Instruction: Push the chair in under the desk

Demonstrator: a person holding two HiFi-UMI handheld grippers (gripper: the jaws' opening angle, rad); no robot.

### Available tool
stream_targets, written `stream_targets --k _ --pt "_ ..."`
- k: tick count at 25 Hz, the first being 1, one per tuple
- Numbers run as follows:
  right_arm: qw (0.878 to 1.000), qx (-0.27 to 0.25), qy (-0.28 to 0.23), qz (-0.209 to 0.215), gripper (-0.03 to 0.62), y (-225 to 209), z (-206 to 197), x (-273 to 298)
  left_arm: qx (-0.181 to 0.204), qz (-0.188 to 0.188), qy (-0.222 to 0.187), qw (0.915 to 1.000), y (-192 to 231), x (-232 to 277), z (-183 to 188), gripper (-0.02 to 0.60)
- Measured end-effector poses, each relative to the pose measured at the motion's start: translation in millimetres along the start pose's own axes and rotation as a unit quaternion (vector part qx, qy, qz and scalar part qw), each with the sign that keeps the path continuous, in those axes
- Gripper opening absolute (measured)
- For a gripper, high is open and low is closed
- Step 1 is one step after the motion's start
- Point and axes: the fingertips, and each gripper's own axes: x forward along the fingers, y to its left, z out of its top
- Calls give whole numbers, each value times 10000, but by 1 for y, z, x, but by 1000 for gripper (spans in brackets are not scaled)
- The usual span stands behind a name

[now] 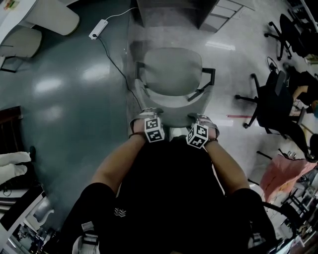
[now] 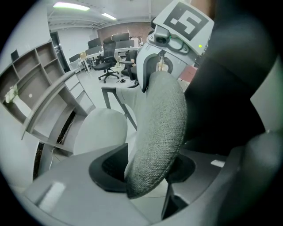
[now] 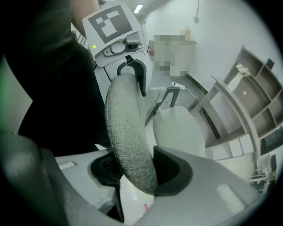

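- Left gripper (image 1: 149, 116) and right gripper (image 1: 201, 120): each clamped on the backrest (image 2: 155, 132).
- Risk: uneven push swivels the chair (image 1: 171, 74), so the right armrest (image 1: 208, 75) strikes the far desk (image 1: 164, 14).

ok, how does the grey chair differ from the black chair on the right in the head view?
The grey chair is light grey with dark armrests; the black chair is all dark. The left gripper and right gripper clamp the grey chair's backrest; the black chair stands untouched. The black chair's star base shows; the grey chair's is hidden. Both stand upright.
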Motion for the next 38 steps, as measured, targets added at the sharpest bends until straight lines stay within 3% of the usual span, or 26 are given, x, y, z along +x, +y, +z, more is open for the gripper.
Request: stream_targets --k 38 --pt "9999 87 -44 -25 169 -178 37 30 -82 -71 225 9997 187 12 9 215"
